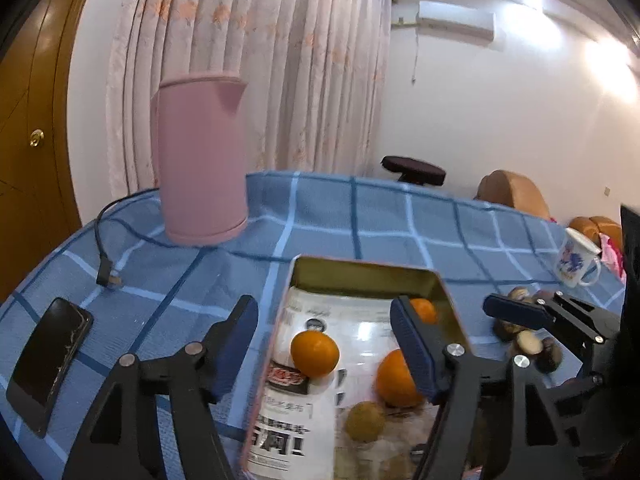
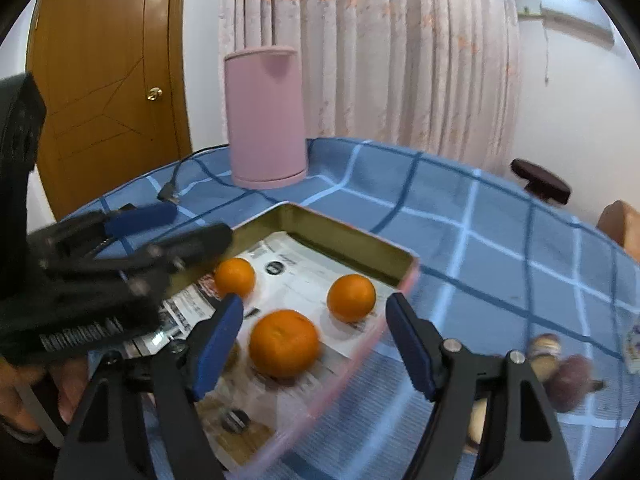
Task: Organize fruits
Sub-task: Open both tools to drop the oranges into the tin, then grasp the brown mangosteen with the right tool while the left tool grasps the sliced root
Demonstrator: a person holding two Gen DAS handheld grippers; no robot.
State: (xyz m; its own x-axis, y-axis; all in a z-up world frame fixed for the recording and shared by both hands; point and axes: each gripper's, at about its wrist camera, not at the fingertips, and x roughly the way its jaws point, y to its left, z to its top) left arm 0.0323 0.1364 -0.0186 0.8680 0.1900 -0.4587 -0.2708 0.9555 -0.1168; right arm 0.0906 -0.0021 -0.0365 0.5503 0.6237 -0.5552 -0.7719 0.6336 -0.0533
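Note:
A gold tin tray [image 1: 360,266] with a pink rim and a printed paper lining lies on the blue checked tablecloth. In it are three oranges [image 1: 315,354] [image 1: 391,380] [image 1: 424,310] and a yellow-green fruit [image 1: 365,420]. My left gripper [image 1: 325,308] hovers open over the tray's near left part, nothing between its pads. In the right wrist view the tray [image 2: 348,236] holds the oranges [image 2: 235,277] [image 2: 351,297] [image 2: 284,343]. My right gripper [image 2: 314,304] is open; the biggest orange sits on the paper between its fingers, untouched. The left gripper [image 2: 160,228] shows at the left.
Dark brown round fruits [image 1: 528,340] [image 2: 568,376] lie on the cloth right of the tray. A pink kettle [image 1: 200,160] stands behind it, its plug [image 1: 108,278] and a cracked phone [image 1: 48,360] to the left. A white mug [image 1: 576,260] sits far right.

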